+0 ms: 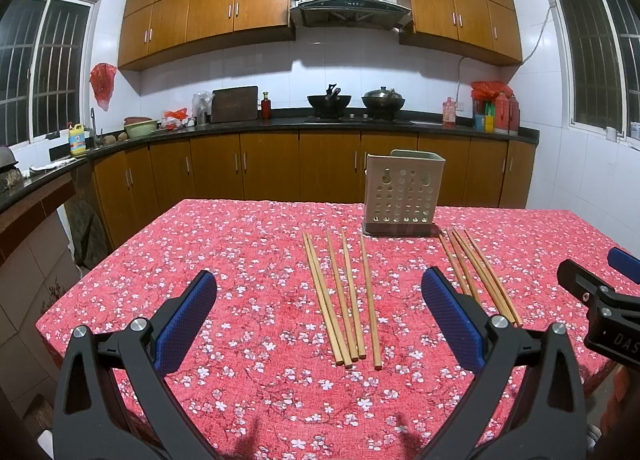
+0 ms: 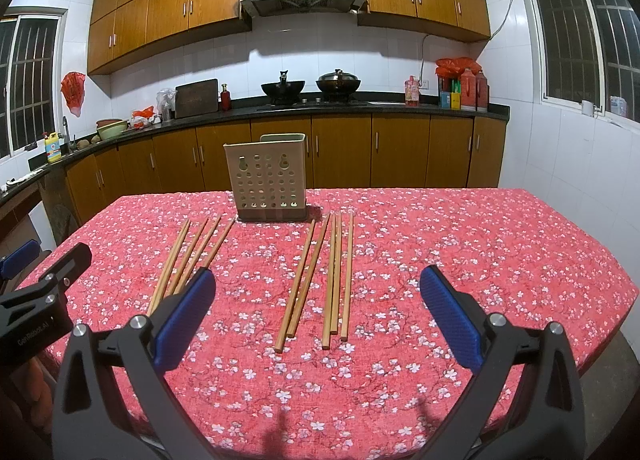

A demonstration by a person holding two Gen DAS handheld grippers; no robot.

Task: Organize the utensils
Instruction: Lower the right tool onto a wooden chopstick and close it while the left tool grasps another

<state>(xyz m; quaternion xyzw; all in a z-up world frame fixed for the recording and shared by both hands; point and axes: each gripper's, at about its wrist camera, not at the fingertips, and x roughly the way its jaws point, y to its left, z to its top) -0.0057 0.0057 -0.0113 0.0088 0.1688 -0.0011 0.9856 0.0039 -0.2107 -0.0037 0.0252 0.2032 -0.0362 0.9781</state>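
A beige perforated utensil holder point(image 1: 404, 192) point(image 2: 267, 178) stands upright at the far middle of the table. Two groups of several wooden chopsticks lie flat in front of it. The left group point(image 1: 344, 298) point(image 2: 188, 256) lies straight ahead of my left gripper point(image 1: 318, 324), which hangs open above the cloth with nothing between its fingers. The right group point(image 1: 480, 276) point(image 2: 320, 280) lies ahead of my right gripper point(image 2: 318, 320), also open and holding nothing. Each gripper shows at the edge of the other's view: right gripper point(image 1: 600, 284), left gripper point(image 2: 48, 272).
The table wears a red floral cloth point(image 1: 248, 260) point(image 2: 460, 244). Behind it runs a dark kitchen counter point(image 1: 280, 124) with woks, bottles and bowls above wooden cabinets. The table's left edge drops to the floor beside a lower counter point(image 1: 36, 188).
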